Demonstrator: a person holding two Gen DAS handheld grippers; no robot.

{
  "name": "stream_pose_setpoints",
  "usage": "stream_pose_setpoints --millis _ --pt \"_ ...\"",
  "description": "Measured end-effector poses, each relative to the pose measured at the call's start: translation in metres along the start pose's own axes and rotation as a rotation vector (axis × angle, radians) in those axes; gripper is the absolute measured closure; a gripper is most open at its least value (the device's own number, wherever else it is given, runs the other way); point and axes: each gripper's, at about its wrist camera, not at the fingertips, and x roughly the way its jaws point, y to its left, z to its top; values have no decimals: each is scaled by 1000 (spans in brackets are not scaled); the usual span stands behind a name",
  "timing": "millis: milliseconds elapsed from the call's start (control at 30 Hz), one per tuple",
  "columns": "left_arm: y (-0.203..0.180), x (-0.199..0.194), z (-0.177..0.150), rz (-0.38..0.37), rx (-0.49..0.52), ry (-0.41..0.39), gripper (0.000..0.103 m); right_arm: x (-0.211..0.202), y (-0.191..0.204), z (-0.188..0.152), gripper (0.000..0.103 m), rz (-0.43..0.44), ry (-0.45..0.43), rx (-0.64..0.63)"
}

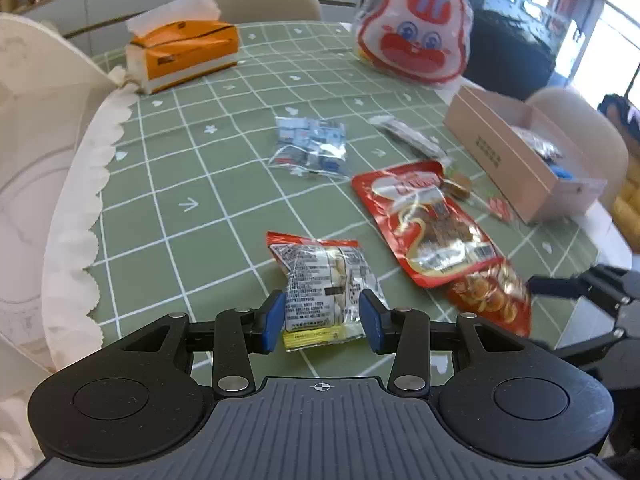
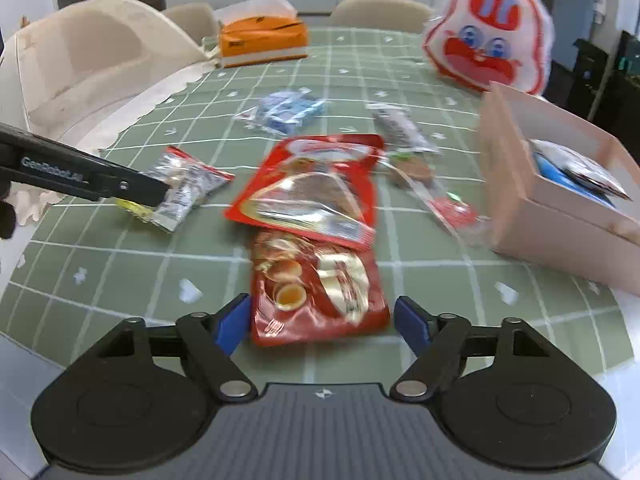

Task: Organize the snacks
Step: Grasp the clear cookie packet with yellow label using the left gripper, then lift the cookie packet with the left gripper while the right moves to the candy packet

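Left tool (image 1: 322,320) tilts down, parted around white packet (image 1: 324,284); right tool (image 2: 322,322) parted over red pouch (image 2: 320,300).

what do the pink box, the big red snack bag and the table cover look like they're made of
Pink box: matte cardboard, by its flat folded walls. Big red snack bag: glossy plastic film, with bright glare and crinkles. Table cover: green checked sheet, smooth with a faint sheen, likely wipeable vinyl, though fabric can't be ruled out.
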Motion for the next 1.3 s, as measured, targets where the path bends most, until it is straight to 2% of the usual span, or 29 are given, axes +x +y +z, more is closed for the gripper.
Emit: stream_pose_setpoints --millis 100,267,433,567,667,733,833,967,1033,1167,1300 --pt "-10 1 -1 14 34 21 57 -4 -11 -11 16 -12 -32 21" --pt "-2 -15 -15 16 -35 10 57 -6 -13 -21 10 -26 -92 40" --pt "-4 -10 -26 -15 -27 115 57 -6 -15 -24 9 -24 -111 40" --pt "-17 -3 -24 -8 3 127 50 -6 -15 -24 9 -23 -112 40" --pt "-28 1 -22 -11 40 146 33 -6 -15 -24 8 -19 -112 38" --pt "-34 5 -21 -23 47 160 16 -6 -15 -24 7 -17 -111 37" --pt "-41 10 -20 -28 41 168 7 -6 -14 -24 7 -15 -112 36" --pt "-38 10 -17 -28 -15 141 11 -6 -14 -24 7 -16 -112 36" --pt "-34 7 -13 -17 -56 100 20 -6 -14 -24 7 -16 -112 37" --pt "-21 8 2 45 -141 3 24 -6 -14 -25 6 -15 -112 36" --pt "-19 23 16 79 -138 -25 26 -6 -13 -24 6 -14 -111 36"
